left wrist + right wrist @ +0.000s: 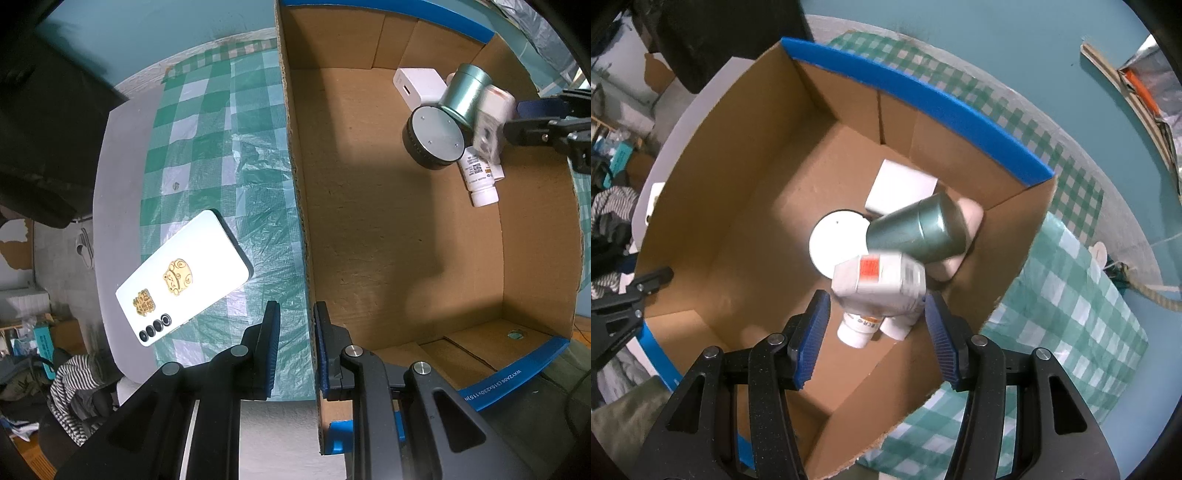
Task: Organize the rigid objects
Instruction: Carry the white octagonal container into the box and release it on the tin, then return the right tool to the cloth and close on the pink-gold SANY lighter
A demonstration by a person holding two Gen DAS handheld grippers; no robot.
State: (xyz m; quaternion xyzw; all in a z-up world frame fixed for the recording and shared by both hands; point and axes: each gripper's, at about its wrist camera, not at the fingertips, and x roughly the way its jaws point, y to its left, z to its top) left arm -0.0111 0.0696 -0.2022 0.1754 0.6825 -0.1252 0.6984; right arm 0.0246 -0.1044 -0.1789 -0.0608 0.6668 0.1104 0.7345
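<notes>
Directly between the right gripper's [877, 325] spread blue pads sits a small white carton [882, 278], blurred, apparently untouched by either pad, above two white bottles [855, 330] in the cardboard box [738, 206]. Beyond lie a teal can [916, 230], round disc [834, 240] and white block [901, 186]. Left gripper [295, 347] pinches the box wall; a phone [184, 277] waits outside.

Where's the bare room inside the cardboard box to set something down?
The box floor is bare along the wall by the phone and toward the near blue-taped end. It is crowded in the far corner: white block, green can, black puck, bottles.
</notes>
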